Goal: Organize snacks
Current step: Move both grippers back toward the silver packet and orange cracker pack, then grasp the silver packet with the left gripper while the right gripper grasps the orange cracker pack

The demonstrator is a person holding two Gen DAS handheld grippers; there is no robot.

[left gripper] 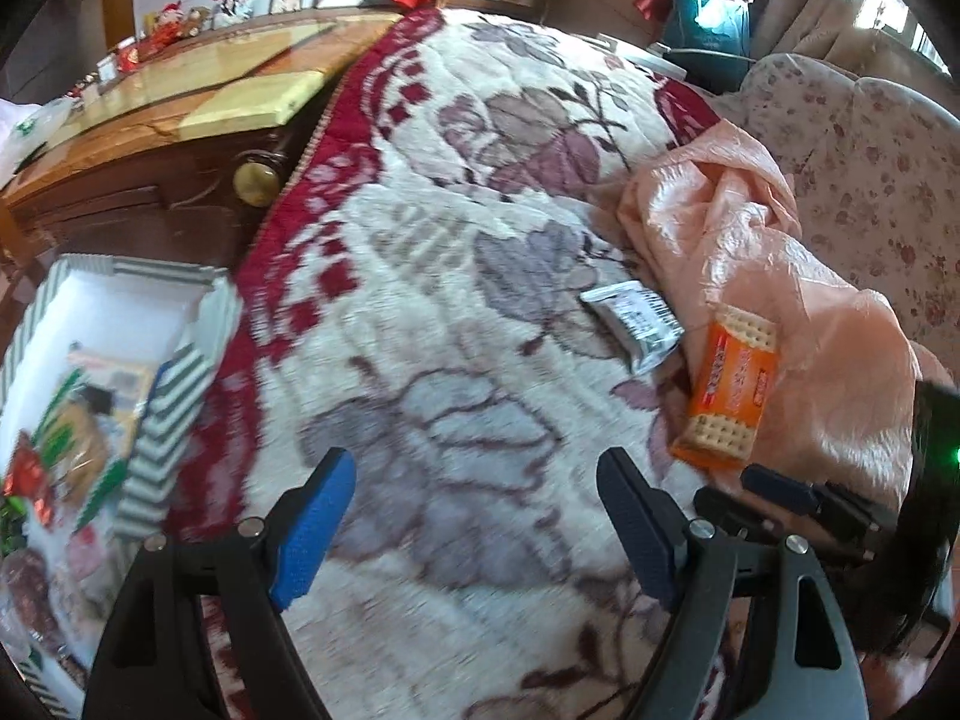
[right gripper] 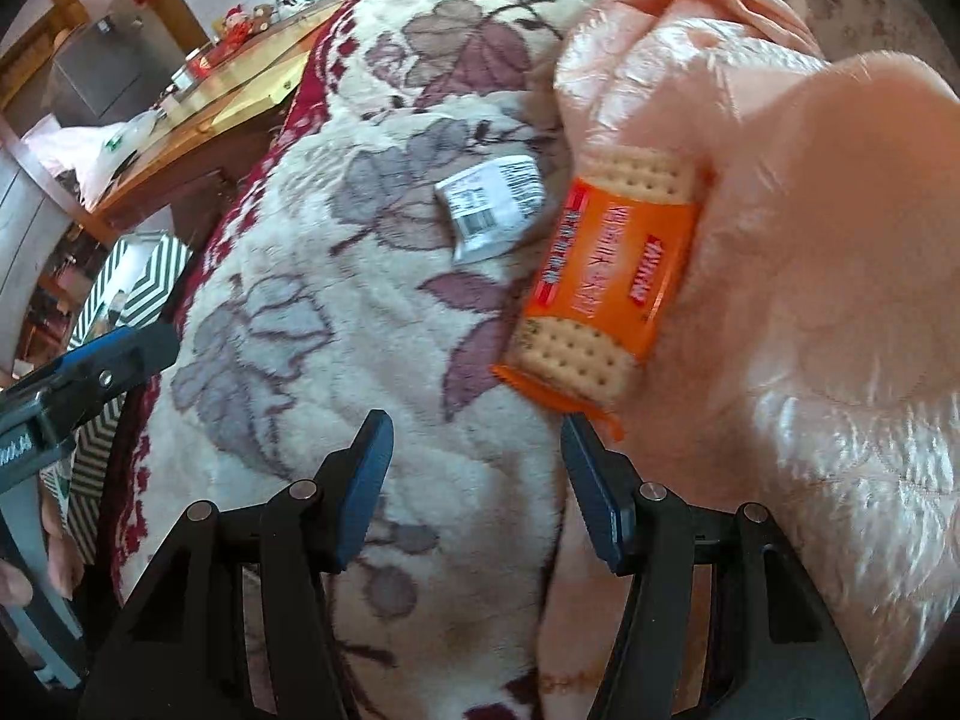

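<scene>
An orange cracker pack (right gripper: 606, 288) lies on the edge of a peach quilt, with a small silver packet (right gripper: 492, 210) just left of it on the floral blanket. My right gripper (right gripper: 474, 438) hovers open just short of the cracker pack, its right fingertip near the pack's closest corner, and nothing sits between its fingers. In the left wrist view the cracker pack (left gripper: 729, 387) and silver packet (left gripper: 636, 324) lie ahead to the right. My left gripper (left gripper: 480, 474) is wide open and empty over the blanket. A striped box (left gripper: 162, 414) at the left holds several snacks.
The peach quilt (right gripper: 780, 240) bulges up at the right. A wooden table (left gripper: 180, 114) with small items stands beyond the blanket's red border. The left gripper (right gripper: 90, 372) shows at the right wrist view's left edge, with a person's hand (right gripper: 18, 588) below it.
</scene>
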